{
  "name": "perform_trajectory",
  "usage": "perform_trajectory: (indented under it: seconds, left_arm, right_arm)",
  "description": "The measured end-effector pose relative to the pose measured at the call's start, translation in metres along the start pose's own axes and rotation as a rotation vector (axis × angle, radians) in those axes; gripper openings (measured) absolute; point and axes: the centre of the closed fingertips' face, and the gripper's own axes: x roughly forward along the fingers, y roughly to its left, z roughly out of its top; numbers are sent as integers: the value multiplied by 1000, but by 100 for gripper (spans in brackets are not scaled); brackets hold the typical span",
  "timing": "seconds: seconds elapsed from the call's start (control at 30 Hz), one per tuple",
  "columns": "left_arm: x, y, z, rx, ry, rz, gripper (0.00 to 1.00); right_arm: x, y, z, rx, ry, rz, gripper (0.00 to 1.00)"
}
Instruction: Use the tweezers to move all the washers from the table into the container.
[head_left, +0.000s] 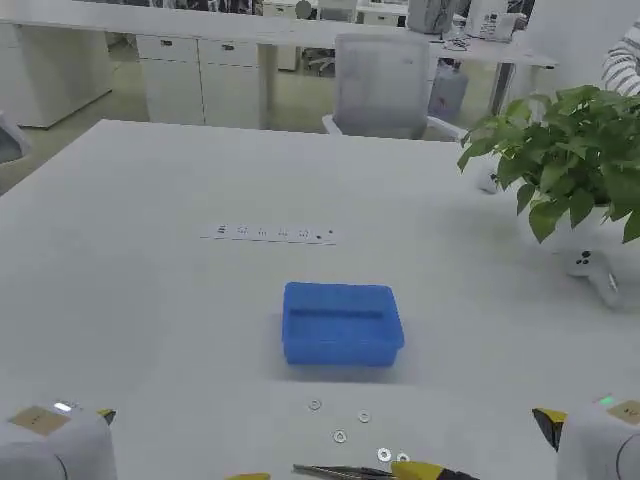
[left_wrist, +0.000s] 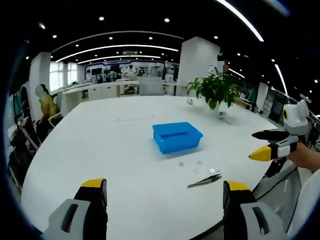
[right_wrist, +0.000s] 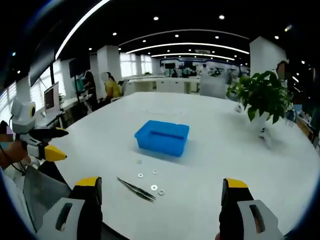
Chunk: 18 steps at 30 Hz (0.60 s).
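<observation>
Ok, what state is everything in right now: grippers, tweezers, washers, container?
Left gripper: open, empty.
Right gripper: open, empty.
Tweezers: lying flat on the table, not held.
Washers: five loose on the table, beside the tweezers.
Container: upright, open-topped, no washers visible inside.

the bottom edge of my head view is cutting off the tweezers (head_left: 372, 471). my left gripper (left_wrist: 160, 186) and right gripper (right_wrist: 160, 182) are running off the bottom of their own views. the washers (head_left: 340, 436) are showing too small for any detail.
</observation>
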Motion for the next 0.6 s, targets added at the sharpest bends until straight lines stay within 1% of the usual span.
perform_trajectory:
  seconds: [0.27,0.33,0.47,0.6]
  left_arm:
    - [1,-3,-1,4,10,-12,95]
    - [2,-5,-2,4,16,-22,95]
    - [3,-6,-1,5,21,-32,92]
    - [4,-8,-1,9,25,-37,91]
  right_arm:
    - [1,1,-4,-3,14,6,95]
    - [1,1,-5,-3,16,5,94]
    - [1,1,-5,0,19,9,94]
    - [1,1,-6,-4,25,8,93]
